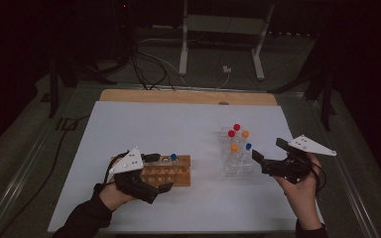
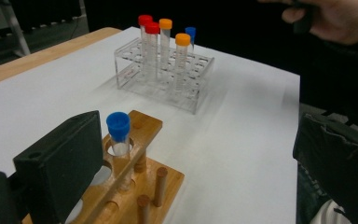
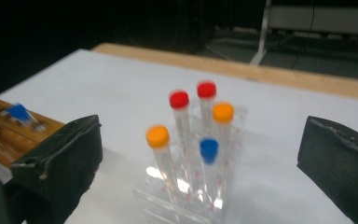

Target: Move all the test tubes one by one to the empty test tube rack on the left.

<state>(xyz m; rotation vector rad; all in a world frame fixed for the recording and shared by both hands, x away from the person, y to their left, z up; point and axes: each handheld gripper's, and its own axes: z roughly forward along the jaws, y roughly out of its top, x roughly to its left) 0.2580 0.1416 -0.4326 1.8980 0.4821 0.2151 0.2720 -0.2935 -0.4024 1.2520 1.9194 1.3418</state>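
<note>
A wooden rack (image 1: 171,171) (image 2: 140,186) lies on the white mat and holds one blue-capped tube (image 1: 173,157) (image 2: 119,135), which stands upright. My left gripper (image 1: 159,172) (image 2: 198,149) is open over the rack's left part; the tube stands just beside its left jaw, untouched. To the right stands a clear plastic rack (image 1: 236,156) (image 2: 168,74) (image 3: 182,200) with two red-capped, two orange-capped and one blue-capped tube (image 3: 209,149). My right gripper (image 1: 269,150) (image 3: 200,154) is open, just right of the clear rack and aimed at it, with nothing between its jaws.
The white mat (image 1: 178,124) covers most of the table, whose wooden edge (image 1: 188,96) shows at the far side. Beyond the table, cables (image 1: 149,69) lie on the floor by a metal stand (image 1: 223,29). The surroundings are dark.
</note>
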